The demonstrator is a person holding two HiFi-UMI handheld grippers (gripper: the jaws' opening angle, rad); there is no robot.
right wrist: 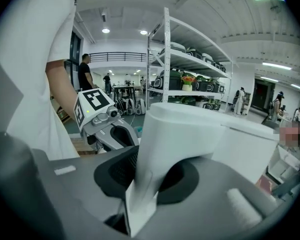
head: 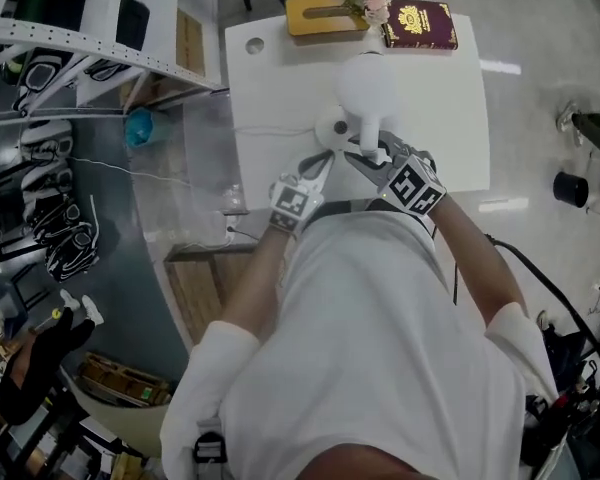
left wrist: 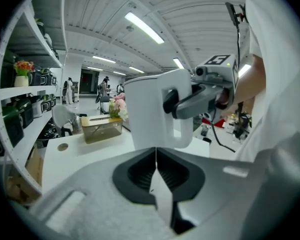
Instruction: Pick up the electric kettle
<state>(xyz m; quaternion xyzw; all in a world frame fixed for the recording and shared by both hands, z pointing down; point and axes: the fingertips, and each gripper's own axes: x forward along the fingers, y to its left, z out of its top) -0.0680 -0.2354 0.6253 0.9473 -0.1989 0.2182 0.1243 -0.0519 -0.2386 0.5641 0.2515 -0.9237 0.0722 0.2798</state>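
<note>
White desk (head: 450, 98) on glossy pale floor (head: 540, 28); white metal shelving (right wrist: 166, 54) along one side; long strip lights (left wrist: 144, 27) on ribbed white ceiling.

Your left gripper (head: 323, 160) pointed forward and slightly down, its jaws pressed together with nothing between them. Your right gripper (head: 368, 155), just beside it, had its jaws clamped on the handle of the kettle (head: 368, 88). Both your forearms reached ahead, converging.

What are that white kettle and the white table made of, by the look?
The kettle looks like matte white plastic: smooth, moulded, no metallic gleam, though painted metal is possible. The table seems white laminate or painted board: flat, uniform, no visible grain.
</note>
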